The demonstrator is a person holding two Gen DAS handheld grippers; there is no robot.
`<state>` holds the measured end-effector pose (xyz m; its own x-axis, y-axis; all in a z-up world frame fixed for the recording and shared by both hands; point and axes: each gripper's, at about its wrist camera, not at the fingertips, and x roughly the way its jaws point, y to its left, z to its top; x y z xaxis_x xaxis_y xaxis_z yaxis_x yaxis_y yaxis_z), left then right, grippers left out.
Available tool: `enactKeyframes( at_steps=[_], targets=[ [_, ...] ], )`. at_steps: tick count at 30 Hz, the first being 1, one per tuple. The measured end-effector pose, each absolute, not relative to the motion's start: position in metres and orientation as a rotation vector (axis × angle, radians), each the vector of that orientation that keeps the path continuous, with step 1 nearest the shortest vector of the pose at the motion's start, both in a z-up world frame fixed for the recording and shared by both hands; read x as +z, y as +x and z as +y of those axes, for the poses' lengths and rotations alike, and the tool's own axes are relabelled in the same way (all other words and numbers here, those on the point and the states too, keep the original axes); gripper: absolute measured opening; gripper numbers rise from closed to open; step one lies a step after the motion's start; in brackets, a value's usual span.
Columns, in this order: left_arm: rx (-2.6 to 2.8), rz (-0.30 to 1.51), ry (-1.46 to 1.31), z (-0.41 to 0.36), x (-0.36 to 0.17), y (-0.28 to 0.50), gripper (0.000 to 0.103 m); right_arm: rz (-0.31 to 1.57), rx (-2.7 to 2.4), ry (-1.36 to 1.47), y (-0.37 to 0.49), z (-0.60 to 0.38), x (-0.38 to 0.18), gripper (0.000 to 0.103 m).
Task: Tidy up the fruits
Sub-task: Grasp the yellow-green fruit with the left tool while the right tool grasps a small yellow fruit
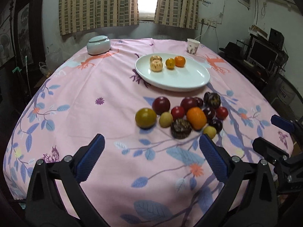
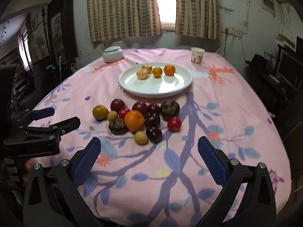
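Observation:
A white oval plate [image 1: 181,79] [image 2: 151,87] lies on the pink flowered tablecloth and holds several small fruits at its far side: two pale tan ones, a yellow-green one and an orange tangerine [image 1: 180,61]. In front of the plate a loose heap of fruit [image 1: 181,115] [image 2: 140,119] rests on the cloth: dark red plums, red ones, a big orange [image 1: 196,118] [image 2: 134,120], yellow-green ones and dark mottled ones. My left gripper [image 1: 151,141] [image 2: 65,115] is open and empty, short of the heap. My right gripper [image 2: 149,141] [image 1: 264,130] is open and empty beside it.
A pale lidded ceramic jar [image 1: 98,44] [image 2: 113,54] stands at the far left of the table and a patterned paper cup [image 1: 192,46] [image 2: 197,55] at the far right. Curtains and a window are behind. Dark furniture with a monitor [image 1: 262,54] stands right of the table.

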<state>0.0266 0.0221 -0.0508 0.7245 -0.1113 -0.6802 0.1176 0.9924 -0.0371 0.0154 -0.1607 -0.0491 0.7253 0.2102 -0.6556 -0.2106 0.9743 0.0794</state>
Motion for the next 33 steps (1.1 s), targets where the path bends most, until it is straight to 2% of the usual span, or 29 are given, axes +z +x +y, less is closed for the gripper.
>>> enactKeyframes(
  at_steps=[6, 7, 8, 10, 16, 20, 27, 29, 33],
  targets=[
    [-0.121, 0.756, -0.01, 0.03, -0.059, 0.025, 0.101, 0.74, 0.335, 0.077, 0.026, -0.16, -0.061, 0.102],
    [-0.118, 0.755, -0.014, 0.032, -0.059, 0.025, 0.101, 0.734, 0.365, 0.091, 0.029, -0.159, -0.063, 0.093],
    [-0.115, 0.758, -0.02, 0.034, -0.059, 0.025, 0.101, 0.743, 0.376, 0.09, 0.033, -0.157, -0.066, 0.073],
    [-0.108, 0.771, -0.029, 0.038, -0.063, 0.027, 0.101, 0.798, 0.371, 0.053, 0.046, -0.15, -0.076, 0.056],
    [-0.089, 0.788, -0.054, 0.05, -0.066, 0.032, 0.101, 0.865, 0.354, 0.021, 0.073, -0.138, -0.097, 0.055],
    [-0.085, 0.792, -0.066, 0.055, -0.068, 0.034, 0.101, 0.908, 0.372, 0.043, 0.084, -0.136, -0.106, 0.043],
    [-0.107, 0.81, -0.082, 0.056, -0.071, 0.047, 0.101, 0.898, 0.348, -0.027, 0.09, -0.124, -0.104, 0.041],
    [-0.112, 0.823, -0.077, 0.055, -0.074, 0.054, 0.101, 0.897, 0.321, -0.072, 0.089, -0.122, -0.104, 0.029],
    [-0.112, 0.85, -0.067, 0.052, -0.084, 0.072, 0.101, 0.924, 0.325, -0.08, 0.091, -0.124, -0.107, 0.028]
  ],
)
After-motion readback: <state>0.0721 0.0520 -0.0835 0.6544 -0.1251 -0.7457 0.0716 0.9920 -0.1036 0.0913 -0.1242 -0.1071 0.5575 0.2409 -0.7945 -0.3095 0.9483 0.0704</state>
